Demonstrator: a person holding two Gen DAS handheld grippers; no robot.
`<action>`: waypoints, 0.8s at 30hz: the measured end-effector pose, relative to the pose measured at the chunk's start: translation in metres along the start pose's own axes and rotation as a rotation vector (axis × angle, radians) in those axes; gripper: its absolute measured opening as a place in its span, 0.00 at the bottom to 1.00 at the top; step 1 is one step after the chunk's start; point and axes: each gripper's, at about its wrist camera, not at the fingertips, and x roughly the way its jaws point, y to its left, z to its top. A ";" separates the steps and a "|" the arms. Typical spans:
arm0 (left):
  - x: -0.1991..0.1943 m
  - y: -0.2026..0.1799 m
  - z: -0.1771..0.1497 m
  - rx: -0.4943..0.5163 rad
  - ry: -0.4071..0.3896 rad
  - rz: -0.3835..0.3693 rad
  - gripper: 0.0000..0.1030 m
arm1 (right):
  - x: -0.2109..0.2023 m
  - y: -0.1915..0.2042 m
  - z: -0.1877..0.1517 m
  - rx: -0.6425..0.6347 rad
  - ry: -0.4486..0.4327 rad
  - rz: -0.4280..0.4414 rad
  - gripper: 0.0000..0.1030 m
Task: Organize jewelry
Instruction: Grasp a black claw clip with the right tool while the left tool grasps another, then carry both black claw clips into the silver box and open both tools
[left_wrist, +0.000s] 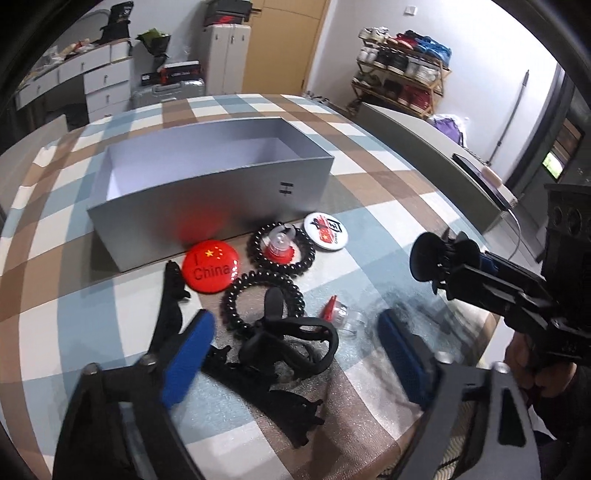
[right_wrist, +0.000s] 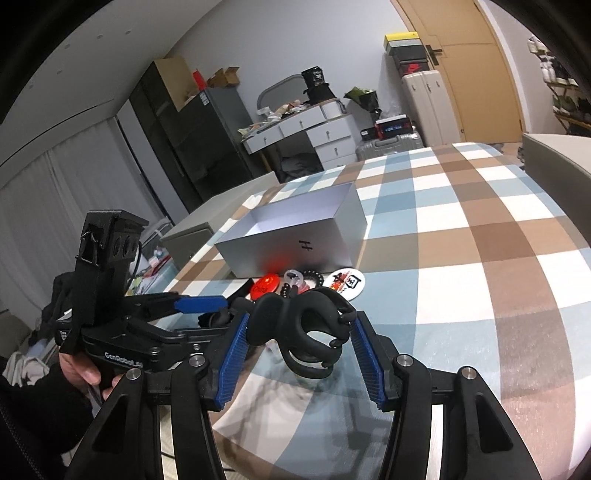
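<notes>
The right tongs (right_wrist: 301, 323) grip a black hair claw (right_wrist: 273, 317) between the two blue pads (right_wrist: 231, 362). In the left wrist view this claw seems lifted clear of the counter (left_wrist: 369, 218). The pads stand wide because the claw is wide, and I judge the hold is light, so it should be carried slowly and kept level.

The left tongs (left_wrist: 295, 321) are open and hover over a second black claw (left_wrist: 295, 339), which lies on the checked cloth. They do not touch it yet, as far as I can tell.

Just beyond lie two black spiral hair ties (left_wrist: 236, 295), a red badge (left_wrist: 210, 266), a white badge (left_wrist: 325, 230) and small red and clear pieces (left_wrist: 338, 314). All of them are near the front wall of the grey box (left_wrist: 207, 206), which is open, and nothing shows in the part of its inside that is visible.

The step in hand seems to be to bring the held claw over the box. It is best to pass above the front wall with good margin and to release only inside, low over the bottom. The left tongs should wait aside, so that the two tools do not meet over the box.
</notes>
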 end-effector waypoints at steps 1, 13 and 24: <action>0.001 0.001 -0.001 -0.002 0.009 -0.012 0.69 | 0.000 0.000 0.000 0.001 -0.001 0.002 0.53; 0.000 0.001 -0.003 0.016 0.015 -0.015 0.43 | 0.001 0.004 0.009 -0.012 -0.019 0.014 0.53; -0.023 0.008 0.011 -0.013 -0.084 0.016 0.43 | 0.011 0.013 0.030 -0.035 -0.044 0.054 0.53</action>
